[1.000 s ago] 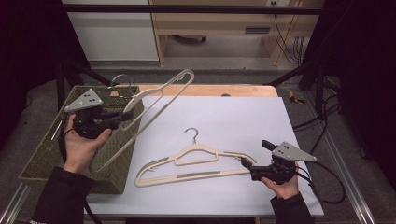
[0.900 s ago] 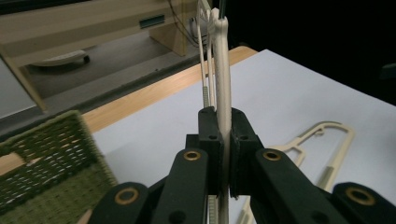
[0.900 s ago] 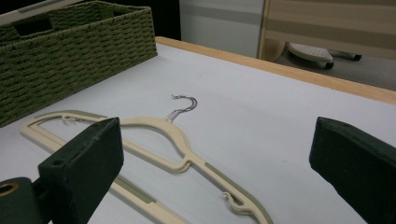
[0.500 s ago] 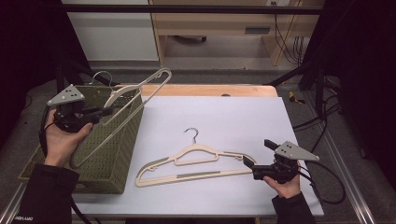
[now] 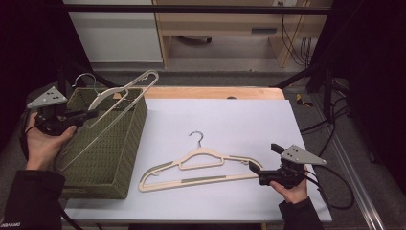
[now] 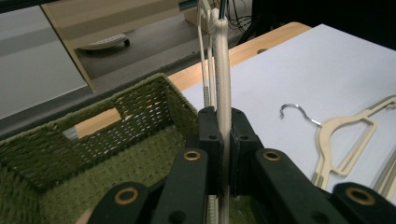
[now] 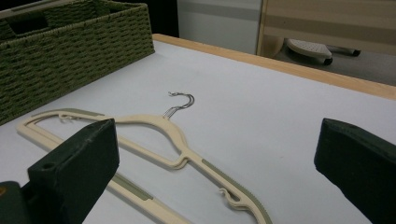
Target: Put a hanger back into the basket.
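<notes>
High view first: the left claw (image 5: 91, 115) is clamped on one cream hanger (image 5: 117, 98), holding it tilted over the green woven basket (image 5: 125, 158) at the left edge of the bench (image 5: 239, 120), with the metal hook up near the basket's far rim and the long lower bar slanting down into the basket. In the left gripper view the jaws pinch the flat cream arm edge-on (image 6: 223, 116), and the grip looks narrow and firm. A second hanger (image 5: 201, 167) lies flat on the white bench surface, near the basket but apart from it. The right claw (image 5: 256, 168) rests just at that hanger's right end with its jaws spread wide — the right gripper view shows both black jaws well apart with nothing between them, the hanger (image 7: 154, 135) lying ahead of them. My judgement is that the risk lies mostly on the left: the held hanger is long and gripped near one shoulder, so it could swing or twist in the pads as it is lowered. Its far end or hook could also catch on the basket's wicker rim and lever the hanger out of the grip, or drag the basket toward the bench edge. On the right, the flat hanger offers little to bite — closing too high could simply push it across the smooth surface.
</notes>
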Action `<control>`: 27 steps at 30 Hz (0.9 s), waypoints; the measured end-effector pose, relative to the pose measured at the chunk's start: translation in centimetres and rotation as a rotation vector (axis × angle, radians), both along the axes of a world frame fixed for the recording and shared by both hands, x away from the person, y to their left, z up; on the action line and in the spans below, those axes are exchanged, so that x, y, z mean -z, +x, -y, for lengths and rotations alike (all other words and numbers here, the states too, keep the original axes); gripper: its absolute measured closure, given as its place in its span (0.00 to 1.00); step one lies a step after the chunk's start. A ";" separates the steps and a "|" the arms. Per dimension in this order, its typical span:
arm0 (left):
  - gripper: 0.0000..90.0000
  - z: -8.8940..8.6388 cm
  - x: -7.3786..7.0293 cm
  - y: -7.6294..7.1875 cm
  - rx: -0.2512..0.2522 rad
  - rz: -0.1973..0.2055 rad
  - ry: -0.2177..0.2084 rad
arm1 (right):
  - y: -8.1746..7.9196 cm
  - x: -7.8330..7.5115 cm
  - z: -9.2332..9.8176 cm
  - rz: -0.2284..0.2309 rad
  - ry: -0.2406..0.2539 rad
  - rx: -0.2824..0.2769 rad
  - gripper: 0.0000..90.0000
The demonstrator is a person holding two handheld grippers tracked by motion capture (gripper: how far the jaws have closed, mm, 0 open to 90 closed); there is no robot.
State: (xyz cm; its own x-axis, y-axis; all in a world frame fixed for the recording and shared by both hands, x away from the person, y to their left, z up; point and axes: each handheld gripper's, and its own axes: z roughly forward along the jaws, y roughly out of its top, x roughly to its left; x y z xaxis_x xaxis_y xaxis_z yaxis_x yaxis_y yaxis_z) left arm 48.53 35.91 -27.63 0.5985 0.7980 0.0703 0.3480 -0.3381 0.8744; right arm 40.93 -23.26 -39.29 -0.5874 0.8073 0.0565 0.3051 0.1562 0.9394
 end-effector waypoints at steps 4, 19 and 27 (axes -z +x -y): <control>0.95 -1.2 0.5 0.1 -0.014 -0.007 0.016 | 0.0 0.0 -0.1 0.001 -0.003 -0.001 0.01; 0.95 -5.7 3.3 0.2 -0.072 -0.033 0.067 | 0.2 0.3 -0.3 -0.006 -0.024 -0.012 0.01; 0.95 -6.4 5.1 0.1 -0.081 -0.061 0.148 | 0.2 0.4 -0.4 -0.009 -0.028 -0.016 0.01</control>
State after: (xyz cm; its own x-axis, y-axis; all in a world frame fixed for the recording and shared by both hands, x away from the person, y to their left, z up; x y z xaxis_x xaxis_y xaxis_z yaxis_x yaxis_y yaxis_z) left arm 48.61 42.27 -32.73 0.5396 0.8273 0.1563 0.4302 -0.4305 0.7935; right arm 41.16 -22.85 -39.67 -0.5997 0.7993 0.0396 0.3110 0.1871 0.9318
